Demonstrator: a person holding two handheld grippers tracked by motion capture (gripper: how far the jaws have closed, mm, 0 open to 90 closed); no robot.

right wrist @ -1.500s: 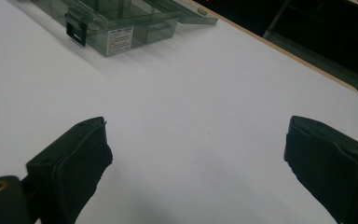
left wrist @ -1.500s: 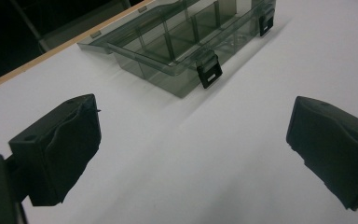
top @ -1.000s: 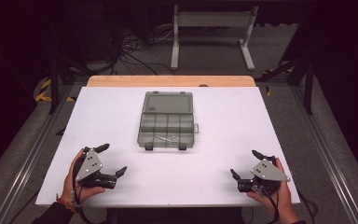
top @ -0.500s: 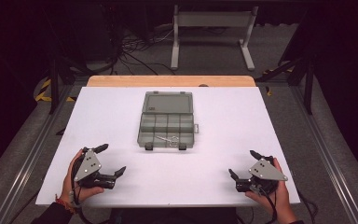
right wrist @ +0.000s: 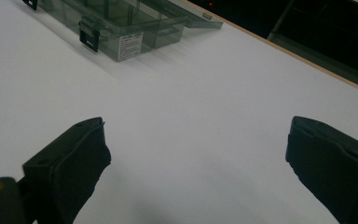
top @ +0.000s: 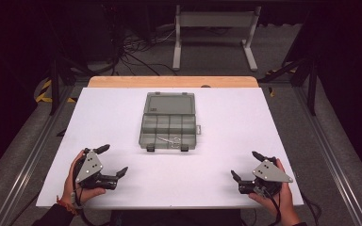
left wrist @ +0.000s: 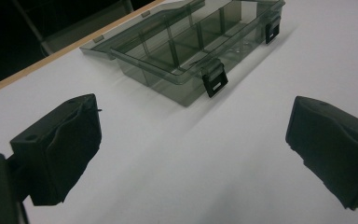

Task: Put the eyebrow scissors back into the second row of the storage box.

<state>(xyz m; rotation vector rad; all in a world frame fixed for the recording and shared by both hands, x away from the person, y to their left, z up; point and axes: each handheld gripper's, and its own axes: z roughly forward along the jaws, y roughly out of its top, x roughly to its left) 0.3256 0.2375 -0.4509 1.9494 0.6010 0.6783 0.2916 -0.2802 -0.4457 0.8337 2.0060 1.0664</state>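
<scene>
Two grippers, both empty, jaws spread wide, resting near the front edge of the white table (top: pixel 217 122). Well ahead of them, mid-table: grey compartment box (top: pixel 168 133), lid (top: pixel 168 103) laid flat open behind it, two black latches (left wrist: pixel 214 80) facing the person. Something small and metallic (top: pixel 169 140) sits in a front compartment; too small to tell what. Left gripper (top: pixel 108 161) and right gripper (top: pixel 245 165) are well apart from the box. Best approach, I'd say: bring one in low over the front wall, narrow the jaws before entering a compartment, steady the box with the other.
</scene>
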